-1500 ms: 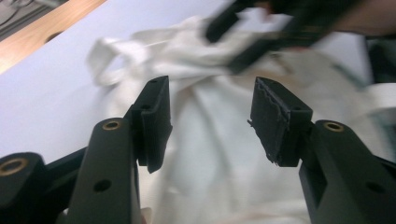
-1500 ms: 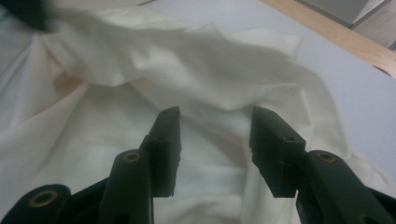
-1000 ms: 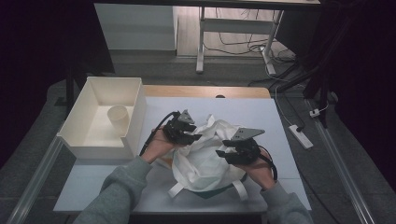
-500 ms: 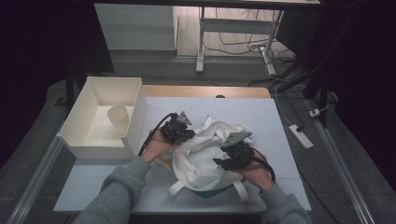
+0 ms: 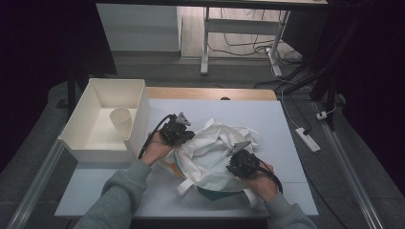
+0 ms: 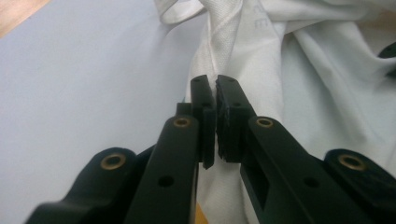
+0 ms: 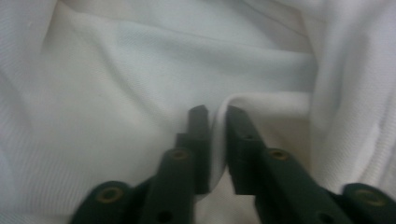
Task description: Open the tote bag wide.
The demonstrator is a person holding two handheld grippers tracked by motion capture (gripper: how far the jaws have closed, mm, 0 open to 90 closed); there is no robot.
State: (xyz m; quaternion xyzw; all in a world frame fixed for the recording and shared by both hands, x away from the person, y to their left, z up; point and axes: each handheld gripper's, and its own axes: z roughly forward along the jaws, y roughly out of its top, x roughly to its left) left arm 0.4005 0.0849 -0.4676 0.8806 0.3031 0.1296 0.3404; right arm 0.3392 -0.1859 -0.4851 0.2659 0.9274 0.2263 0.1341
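A crumpled white cloth bag (image 5: 210, 152) with straps and a green and orange print lies in the middle of the table. My left gripper (image 5: 187, 137) is at the bag's left edge; its jaws have just closed and pinch a white fold (image 6: 215, 88) between the pads. My right gripper (image 5: 232, 160) presses into the bag's right side, and its jaws have just closed on a ridge of the white cloth (image 7: 217, 126). A hand holds each gripper, with grey sleeves coming in from the bottom.
A white open box (image 5: 86, 143) stands at the table's left with a pale cup (image 5: 121, 121) inside. The pale blue table top (image 5: 286, 143) runs out to the right of the bag. A power strip (image 5: 308, 138) lies on the floor to the right.
The right gripper has come down onto the bag's right side and shut on a fold. The left gripper has stayed at the bag's left edge and shut on the cloth.
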